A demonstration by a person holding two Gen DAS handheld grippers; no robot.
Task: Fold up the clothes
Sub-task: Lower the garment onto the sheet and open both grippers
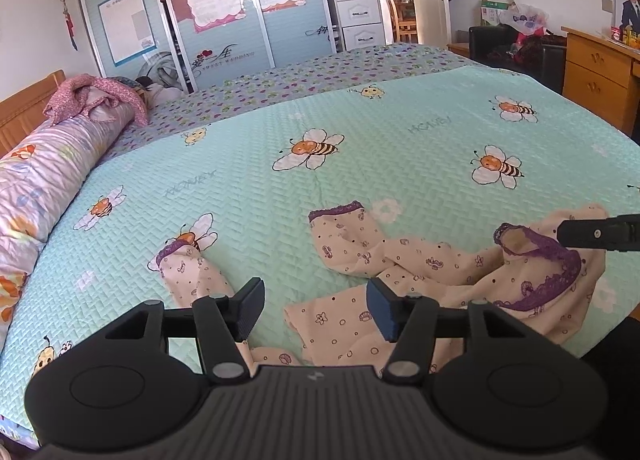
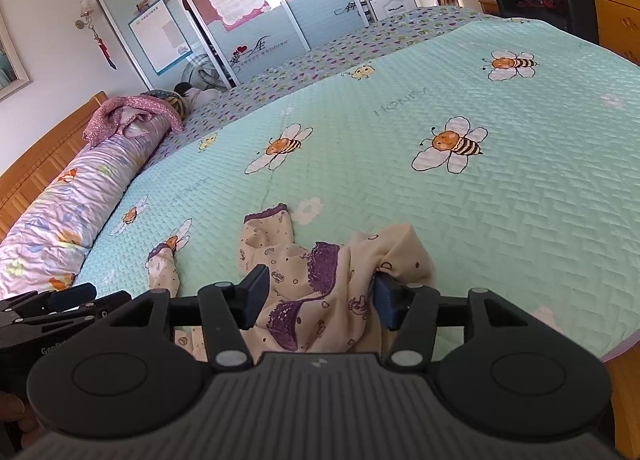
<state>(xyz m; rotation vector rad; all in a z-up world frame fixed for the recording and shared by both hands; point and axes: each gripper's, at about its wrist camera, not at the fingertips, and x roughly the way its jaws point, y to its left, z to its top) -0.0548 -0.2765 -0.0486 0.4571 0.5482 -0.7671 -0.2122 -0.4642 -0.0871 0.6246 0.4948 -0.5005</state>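
The garment (image 1: 420,264), a thin cream top with purple lace trim, lies crumpled at the near edge of the bed cover (image 1: 360,163). The left gripper (image 1: 316,310) stands partly open, holding nothing. The right gripper (image 2: 318,296) is partly open astride a raised fold, pads not pressing. Expect light, limp, wrinkle-prone cloth; grip at the collar (image 2: 320,260) or hem corners.

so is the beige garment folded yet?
No. The beige garment lies crumpled on the bee bedspread, sleeves splayed, purple lace collar bunched.
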